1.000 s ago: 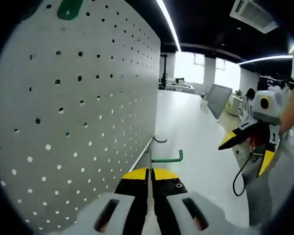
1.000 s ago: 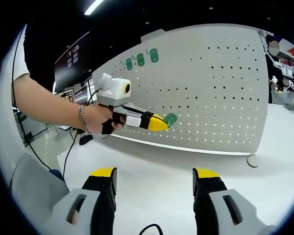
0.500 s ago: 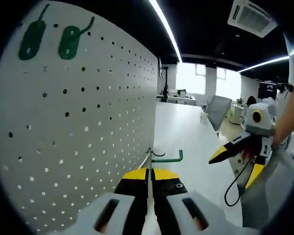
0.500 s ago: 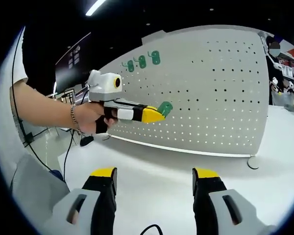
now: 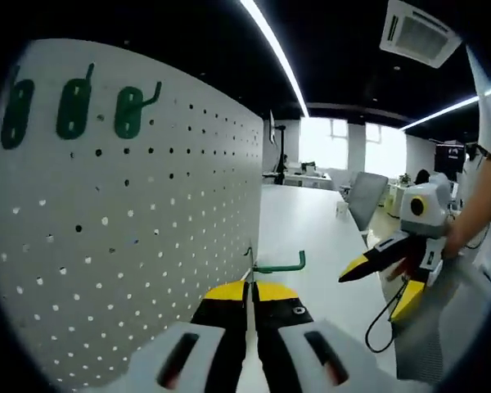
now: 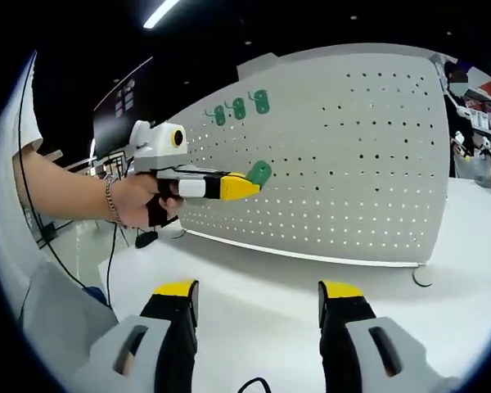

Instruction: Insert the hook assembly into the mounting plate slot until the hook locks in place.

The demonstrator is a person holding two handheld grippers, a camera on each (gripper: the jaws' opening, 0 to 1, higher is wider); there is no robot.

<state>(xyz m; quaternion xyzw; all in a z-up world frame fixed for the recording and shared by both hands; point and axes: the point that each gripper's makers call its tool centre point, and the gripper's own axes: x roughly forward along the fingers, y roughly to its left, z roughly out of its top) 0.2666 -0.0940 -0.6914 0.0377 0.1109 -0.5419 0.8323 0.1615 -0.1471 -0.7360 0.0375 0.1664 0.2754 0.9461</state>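
Observation:
A white pegboard (image 5: 147, 229) (image 6: 352, 155) stands upright on the table. Three green hooks (image 5: 74, 105) (image 6: 239, 108) hang side by side near its top. My left gripper (image 5: 250, 288) (image 6: 244, 187) is shut on a green hook (image 5: 280, 265) (image 6: 259, 173), whose arm points right in the left gripper view. A hand holds it in the air just in front of the board, below the hanging hooks and slightly to their right. My right gripper (image 6: 258, 291) (image 5: 368, 293) stands open over the table, holding nothing, well back from the board.
The white table (image 6: 311, 286) runs along the pegboard's foot, with a round base disc (image 6: 423, 276) at its right end. A black cable (image 5: 386, 323) trails under the right gripper. A person's arm (image 6: 61, 188) reaches in from the left. Office furniture stands far behind.
My left gripper has risen with the green hook along the board, closer to the hanging hooks. The right gripper has stayed about where it was, open.

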